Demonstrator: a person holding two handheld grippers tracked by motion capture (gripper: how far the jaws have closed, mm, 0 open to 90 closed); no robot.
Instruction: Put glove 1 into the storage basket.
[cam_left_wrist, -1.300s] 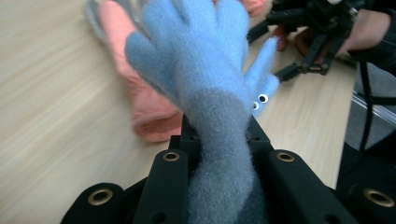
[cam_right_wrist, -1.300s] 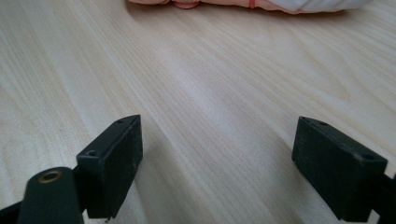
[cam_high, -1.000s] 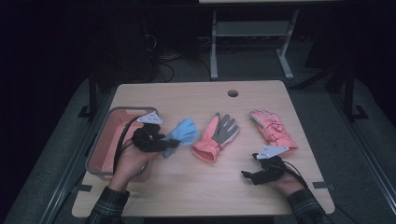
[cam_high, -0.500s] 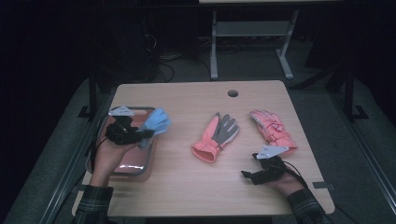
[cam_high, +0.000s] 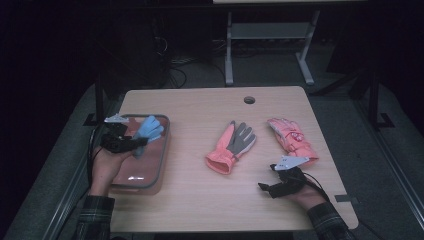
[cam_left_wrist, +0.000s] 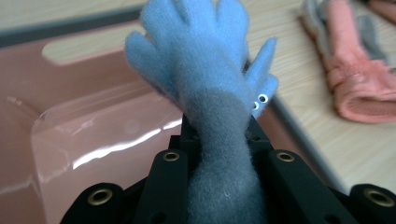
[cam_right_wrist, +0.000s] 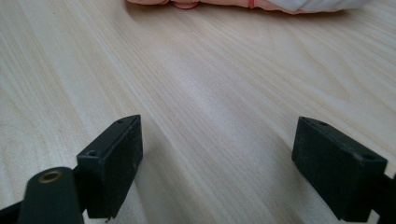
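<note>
A light wooden table with a small round cable hole near its far edge stands on a dark grey floor. Beyond it the room lies in deep shadow, where a pale metal frame with two legs and a crossbar rises and black cables lie tangled on the floor. Light falls mainly on the tabletop.

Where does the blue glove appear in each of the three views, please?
High view: blue glove at left, held in the left tool over the pink tray.
Left gripper view: centre of the picture, rising from between the jaws, tray behind it at left.
Right gripper view: not in it; bare table between open jaws.
Shared landmark: the orange-and-grey glove, which the left gripper view has at right.
</note>
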